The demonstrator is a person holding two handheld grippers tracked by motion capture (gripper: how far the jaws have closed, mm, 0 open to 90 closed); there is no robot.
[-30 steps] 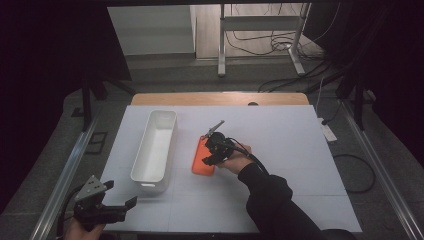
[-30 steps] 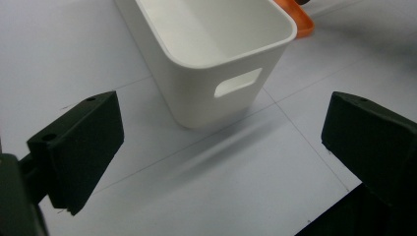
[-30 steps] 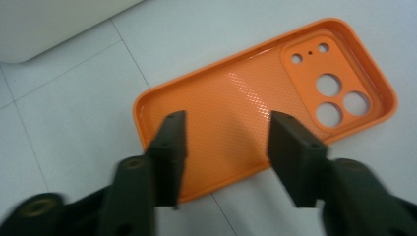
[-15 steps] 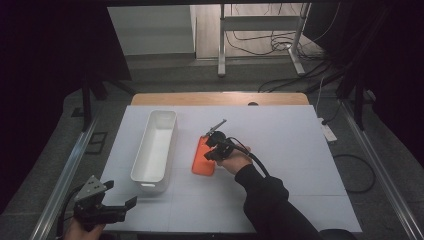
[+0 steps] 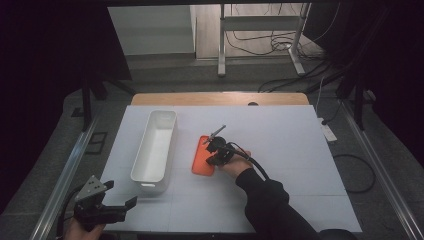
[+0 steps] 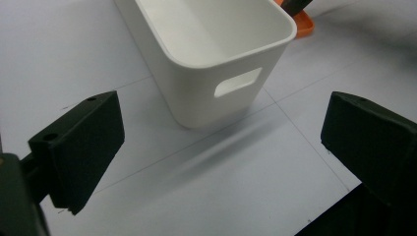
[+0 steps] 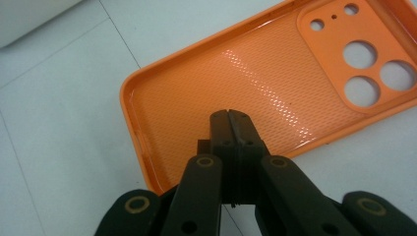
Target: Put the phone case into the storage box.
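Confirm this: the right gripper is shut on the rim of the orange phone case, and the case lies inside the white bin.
Wrong place. The orange phone case lies on the table beside the white bin, as the high view shows. The right gripper is indeed shut on its rim.

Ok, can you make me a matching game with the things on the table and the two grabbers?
Things:
1. phone case
2. bin
3. left gripper
4. right gripper

States:
A. white and upright, with a handle hole in its end
B. jaws wide apart near the table's front corner
C. orange, lying open side up on the table
D. jaws pressed together over the orange thing's edge

Pairs: 1-C, 2-A, 3-B, 4-D
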